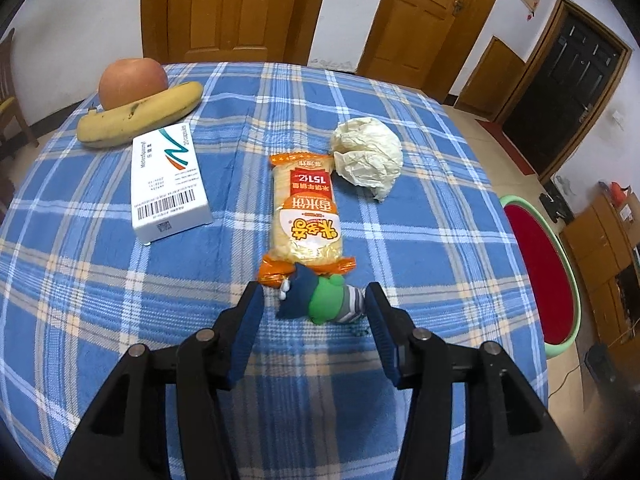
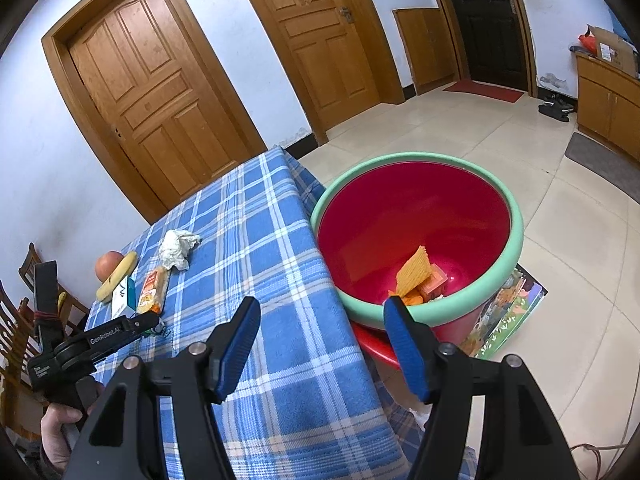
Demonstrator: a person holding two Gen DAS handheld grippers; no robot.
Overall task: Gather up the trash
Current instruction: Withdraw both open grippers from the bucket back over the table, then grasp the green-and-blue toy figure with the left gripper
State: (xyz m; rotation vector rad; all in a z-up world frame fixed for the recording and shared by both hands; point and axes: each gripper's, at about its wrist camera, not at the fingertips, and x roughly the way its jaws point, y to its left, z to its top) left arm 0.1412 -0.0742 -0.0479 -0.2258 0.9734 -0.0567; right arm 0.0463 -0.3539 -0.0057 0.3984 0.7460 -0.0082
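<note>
1. The table [image 1: 420, 240], under a blue plaid cloth, carries a mix: apple [image 1: 132, 80], banana [image 1: 140, 114] and white box [image 1: 168, 184] at the far left, a snack pack [image 1: 306, 212] in the middle, and a crumpled paper [image 1: 368, 156] just right of the pack's far end. My reading is that the paper and the pack are the trash; the fruit looks meant to stay.

2. The basin [image 2: 516, 240], red inside with a green rim, stands on the floor just off the table's right edge. It probably serves as the bin, since a wrapper [image 2: 416, 276] and other scraps already lie at its bottom.

3. The left gripper [image 1: 314, 300] points down at the table's near middle, its jaws released and partly spread. A small green toy [image 1: 330, 300] lies between the fingers [image 1: 250, 320]. The right pad seems to be at the toy's striped end, but I cannot tell whether it touches; the left pad stands clear.

4. The pack lies just beyond those fingertips, its near crimped end touching the toy. The paper lies farther off, to the right.

5. The right gripper [image 2: 320, 316] hovers over the table's right edge beside the basin, jaws apart and holding nothing. It seems placed there after a drop, or waiting.
</note>
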